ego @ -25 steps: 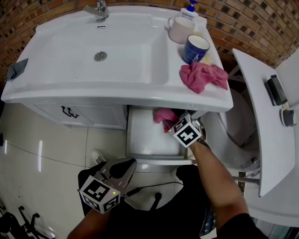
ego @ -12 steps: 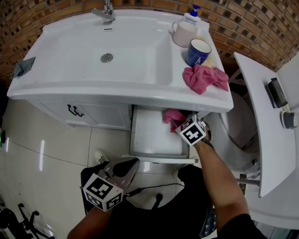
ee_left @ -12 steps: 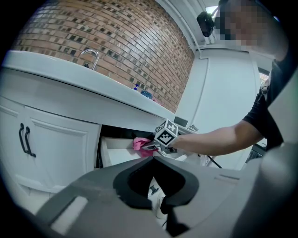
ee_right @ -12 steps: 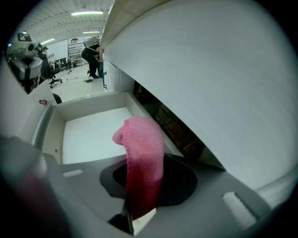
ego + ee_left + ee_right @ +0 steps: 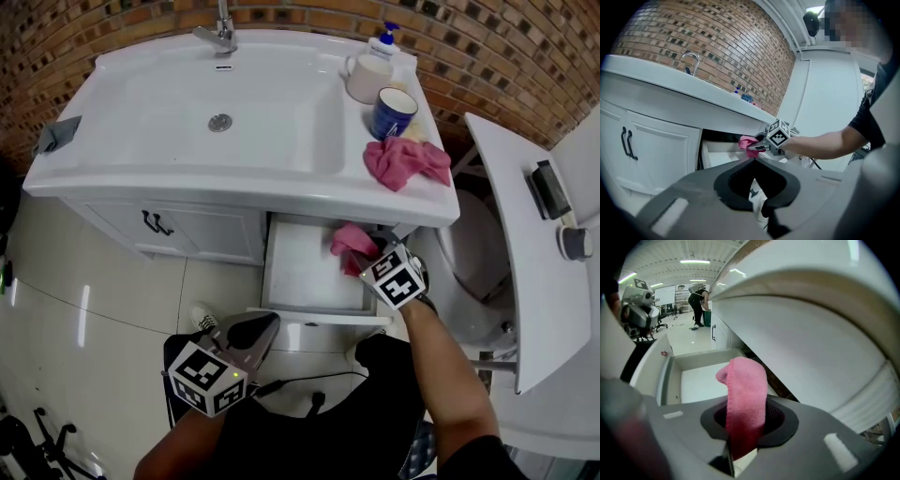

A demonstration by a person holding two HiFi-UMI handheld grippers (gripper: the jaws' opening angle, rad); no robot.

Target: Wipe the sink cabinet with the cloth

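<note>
A pink cloth (image 5: 349, 242) hangs in my right gripper (image 5: 367, 259), which is shut on it over the back right corner of the open white drawer (image 5: 305, 277) under the sink cabinet's counter. In the right gripper view the cloth (image 5: 744, 394) stands up out of the right gripper (image 5: 740, 439) with the drawer floor (image 5: 701, 378) behind it. My left gripper (image 5: 253, 330) hangs low in front of the cabinet, shut and holding nothing. The left gripper (image 5: 754, 161) looks toward the right gripper (image 5: 758, 148) and the cloth (image 5: 746, 143).
A second pink cloth (image 5: 403, 161) lies on the counter beside a blue mug (image 5: 392, 112), a white mug (image 5: 364, 77) and a soap bottle (image 5: 385, 36). The cabinet door (image 5: 155, 225) at left is closed. A toilet (image 5: 469, 253) and a white panel (image 5: 511, 234) stand at right.
The head view has drifted, so the sink sits further right in the picture. The right gripper keeps the cloth at the drawer's back right; the left gripper has hardly moved.
</note>
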